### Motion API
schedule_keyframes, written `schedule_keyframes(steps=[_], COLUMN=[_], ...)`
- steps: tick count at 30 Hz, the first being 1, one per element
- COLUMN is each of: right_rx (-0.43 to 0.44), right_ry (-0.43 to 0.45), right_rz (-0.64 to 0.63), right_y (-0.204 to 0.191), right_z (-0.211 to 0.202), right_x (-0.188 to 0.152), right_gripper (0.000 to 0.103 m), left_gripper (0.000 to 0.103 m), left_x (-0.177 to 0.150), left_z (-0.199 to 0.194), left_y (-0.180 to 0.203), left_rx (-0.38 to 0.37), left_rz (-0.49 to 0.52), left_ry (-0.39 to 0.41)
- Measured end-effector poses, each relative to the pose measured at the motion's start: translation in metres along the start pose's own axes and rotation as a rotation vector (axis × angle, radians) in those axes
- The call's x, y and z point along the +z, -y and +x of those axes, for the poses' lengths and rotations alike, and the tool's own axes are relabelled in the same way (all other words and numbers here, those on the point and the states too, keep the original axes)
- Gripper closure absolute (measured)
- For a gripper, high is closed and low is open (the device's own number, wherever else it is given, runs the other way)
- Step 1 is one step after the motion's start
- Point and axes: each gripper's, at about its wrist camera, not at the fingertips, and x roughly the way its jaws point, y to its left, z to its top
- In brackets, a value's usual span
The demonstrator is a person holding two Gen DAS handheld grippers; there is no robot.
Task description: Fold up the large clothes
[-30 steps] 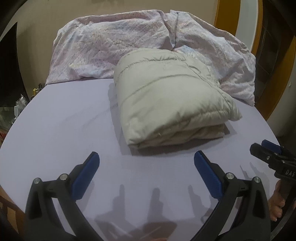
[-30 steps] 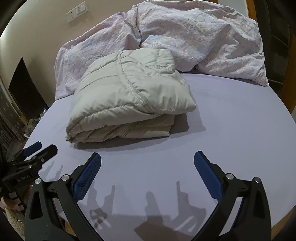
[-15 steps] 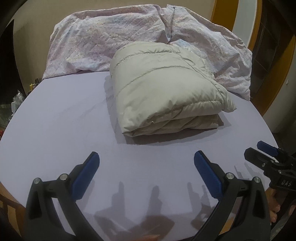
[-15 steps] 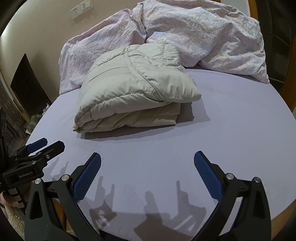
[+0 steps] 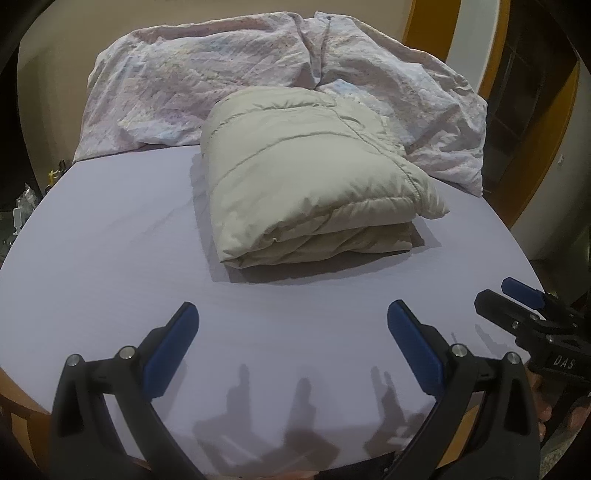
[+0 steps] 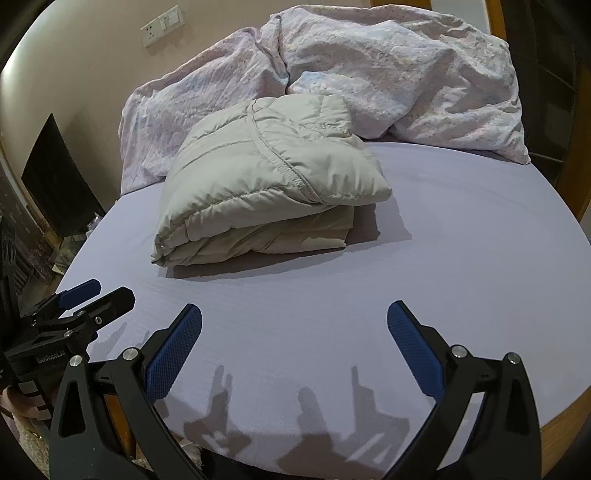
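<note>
A beige padded jacket [image 5: 310, 177] [image 6: 266, 177] lies folded into a thick bundle on the lilac bed sheet [image 5: 110, 240] [image 6: 461, 240], its folded edge toward me. My left gripper [image 5: 291, 317] hovers open over the sheet's near edge, well short of the jacket, nothing between its blue pads. My right gripper [image 6: 293, 317] is likewise open and empty, in front of the jacket. In the left wrist view the right gripper [image 5: 517, 299] shows at the far right; in the right wrist view the left gripper [image 6: 99, 295] shows at the far left.
A crumpled pale pink quilt [image 5: 221, 81] [image 6: 406, 74] is heaped behind the jacket against the wall. A wooden bed frame edge [image 6: 554, 417] runs under the sheet. A dark panel [image 6: 55, 177] and clutter stand left of the bed; a wall socket [image 6: 162, 26] is above.
Both grippers have drawn back and risen from the jacket, which now sits farther off in both views. The jacket itself has not moved. Both stay open.
</note>
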Motion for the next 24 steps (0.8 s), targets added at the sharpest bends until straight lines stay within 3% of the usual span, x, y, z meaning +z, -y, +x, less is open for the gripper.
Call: schedule_keyframes(steps=[12, 24], right_rx=[0.031, 0.024], right_ry=[0.014, 0.021], right_rz=[0.010, 0.023], right_y=[0.0040, 0.0097], right_z=[-0.0089, -0.0096], right_x=[0.0023, 0.0015], right_gripper=[0.001, 0.001], left_gripper=[0.002, 0.002], left_x=[-0.0012, -0.0014], left_z=[-0.0042, -0.0038], left_y=[0.0031, 0.0042], left_rx=[-0.006, -0.058], left_rz=[0.001, -0.018], left_ry=[0.003, -0.005])
